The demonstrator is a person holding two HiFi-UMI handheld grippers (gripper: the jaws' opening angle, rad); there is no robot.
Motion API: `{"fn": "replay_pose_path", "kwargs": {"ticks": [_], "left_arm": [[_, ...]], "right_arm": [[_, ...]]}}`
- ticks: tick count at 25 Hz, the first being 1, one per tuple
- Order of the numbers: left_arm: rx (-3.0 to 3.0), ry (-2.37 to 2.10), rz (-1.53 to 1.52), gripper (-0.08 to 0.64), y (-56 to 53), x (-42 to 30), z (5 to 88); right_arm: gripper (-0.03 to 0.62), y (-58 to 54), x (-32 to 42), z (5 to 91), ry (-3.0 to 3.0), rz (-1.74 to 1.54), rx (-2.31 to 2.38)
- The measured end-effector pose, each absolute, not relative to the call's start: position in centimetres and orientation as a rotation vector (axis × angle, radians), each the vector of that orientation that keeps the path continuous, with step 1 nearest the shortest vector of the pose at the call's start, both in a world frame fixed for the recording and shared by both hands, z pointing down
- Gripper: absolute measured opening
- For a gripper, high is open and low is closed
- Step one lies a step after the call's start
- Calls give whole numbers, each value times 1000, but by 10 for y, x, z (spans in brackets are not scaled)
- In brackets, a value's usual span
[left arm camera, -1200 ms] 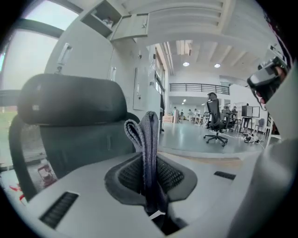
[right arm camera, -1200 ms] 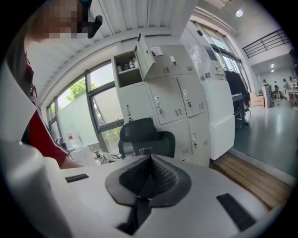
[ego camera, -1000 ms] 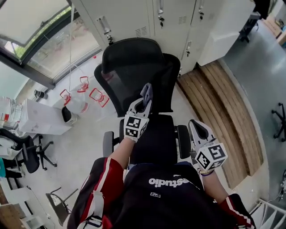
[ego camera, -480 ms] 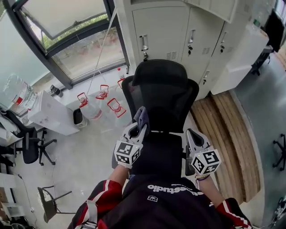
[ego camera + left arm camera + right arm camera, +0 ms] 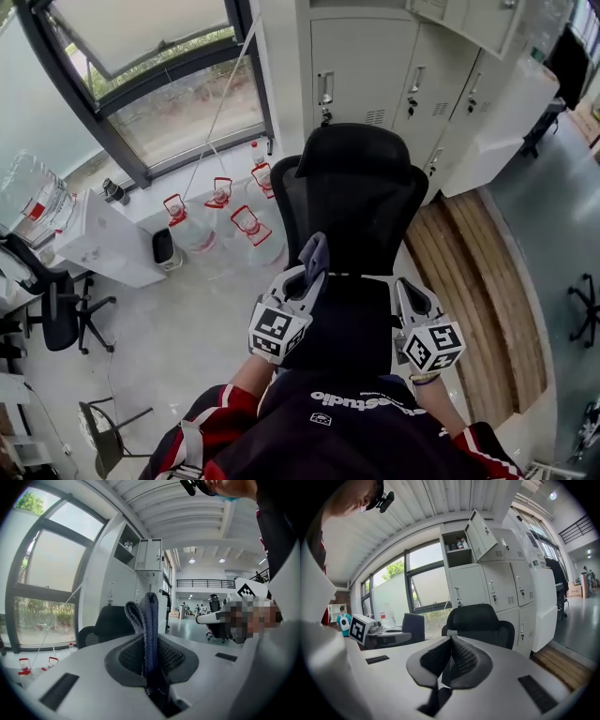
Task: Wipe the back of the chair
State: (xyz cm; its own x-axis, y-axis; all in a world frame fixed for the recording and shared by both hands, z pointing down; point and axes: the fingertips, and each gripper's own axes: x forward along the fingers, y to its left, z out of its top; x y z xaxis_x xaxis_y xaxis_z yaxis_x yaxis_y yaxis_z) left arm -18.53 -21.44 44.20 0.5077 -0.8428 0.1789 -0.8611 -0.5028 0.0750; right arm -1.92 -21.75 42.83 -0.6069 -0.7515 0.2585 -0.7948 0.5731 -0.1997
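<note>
A black mesh office chair [image 5: 361, 192] with a headrest stands in front of me, its back turned toward me. My left gripper [image 5: 307, 274] is shut on a folded blue-grey cloth [image 5: 315, 253], held just short of the backrest's lower left part. The cloth [image 5: 146, 630] stands upright between the jaws, with the chair [image 5: 108, 623] behind it. My right gripper [image 5: 406, 292] is shut with nothing in it, hanging near the chair's lower right. In the right gripper view the chair [image 5: 480, 620] shows straight ahead.
Grey metal lockers [image 5: 394, 66] stand behind the chair, one door open [image 5: 480, 534]. Several water jugs [image 5: 220, 216] sit on the floor by the window at the left. A white cabinet [image 5: 103, 239] and another chair [image 5: 56, 314] are farther left. Wooden flooring [image 5: 478, 281] lies to the right.
My head view has lifted and shifted, so the chair's back sits more central. Both grippers have drawn lower and closer together; the left one still holds the cloth.
</note>
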Motion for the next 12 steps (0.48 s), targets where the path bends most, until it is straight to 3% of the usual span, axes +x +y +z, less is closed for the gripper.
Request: {"fn": "replay_pose_path", "kwargs": {"ticks": [12], "left_arm": [[2580, -1543, 107, 61, -116, -153, 420]], "right_arm": [[15, -118, 12, 408, -2725, 390, 1246]]}}
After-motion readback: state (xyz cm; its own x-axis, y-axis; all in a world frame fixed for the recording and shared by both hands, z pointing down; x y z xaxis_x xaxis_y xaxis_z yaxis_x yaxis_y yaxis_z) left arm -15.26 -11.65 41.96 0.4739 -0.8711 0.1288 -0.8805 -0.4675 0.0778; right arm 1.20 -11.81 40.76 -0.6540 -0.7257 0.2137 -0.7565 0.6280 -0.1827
